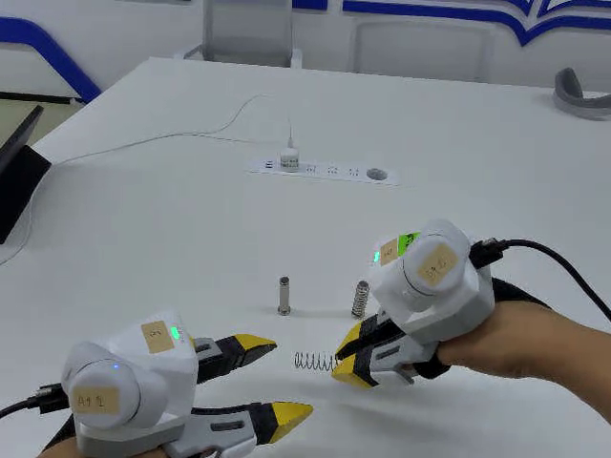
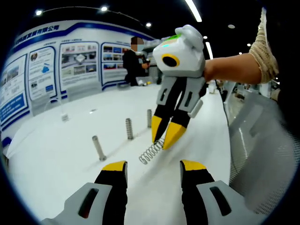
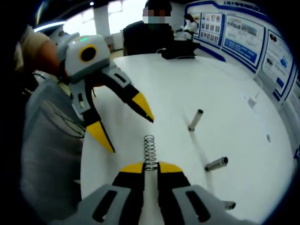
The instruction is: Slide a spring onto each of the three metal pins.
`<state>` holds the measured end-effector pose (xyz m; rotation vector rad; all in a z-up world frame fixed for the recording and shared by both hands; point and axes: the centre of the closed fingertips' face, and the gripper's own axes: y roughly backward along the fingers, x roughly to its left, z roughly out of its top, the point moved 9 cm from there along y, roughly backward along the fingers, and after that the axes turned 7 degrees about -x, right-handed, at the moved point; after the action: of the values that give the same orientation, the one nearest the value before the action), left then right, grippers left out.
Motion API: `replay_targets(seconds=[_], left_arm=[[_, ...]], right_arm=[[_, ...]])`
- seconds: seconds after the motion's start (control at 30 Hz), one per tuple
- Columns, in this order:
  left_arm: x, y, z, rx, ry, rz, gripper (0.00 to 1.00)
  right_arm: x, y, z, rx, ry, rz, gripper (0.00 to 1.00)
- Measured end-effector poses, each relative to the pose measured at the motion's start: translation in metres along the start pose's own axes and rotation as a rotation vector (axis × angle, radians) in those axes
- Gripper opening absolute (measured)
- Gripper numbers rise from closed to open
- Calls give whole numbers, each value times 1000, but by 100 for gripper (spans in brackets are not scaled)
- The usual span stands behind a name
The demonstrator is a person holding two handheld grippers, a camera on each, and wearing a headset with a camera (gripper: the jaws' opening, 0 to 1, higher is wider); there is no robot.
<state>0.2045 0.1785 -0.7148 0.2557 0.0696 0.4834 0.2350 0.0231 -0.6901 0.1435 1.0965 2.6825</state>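
Steel spring [image 1: 315, 361] sticks out nearly level, close over the white table [image 1: 191, 219]. One end is pinched between the yellow-tipped fingers of the right gripper [image 1: 351, 361], which are narrow on it. The left gripper [image 1: 272, 380] hovers near, with its fingers wide and holding nothing. Beyond the spring stand a bare pin [image 1: 284, 296] and a second pin [image 1: 360, 299] that looks ribbed, perhaps already loaded. A third pin [image 2: 149, 118] stands next in the row.
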Motion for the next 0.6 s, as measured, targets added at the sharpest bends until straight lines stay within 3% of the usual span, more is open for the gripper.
replay_targets(seconds=[0.6], left_arm=[[-6, -2, 0, 16, -71, -38, 26]], right_arm=[[14, 4, 8, 24, 45, 61, 12]])
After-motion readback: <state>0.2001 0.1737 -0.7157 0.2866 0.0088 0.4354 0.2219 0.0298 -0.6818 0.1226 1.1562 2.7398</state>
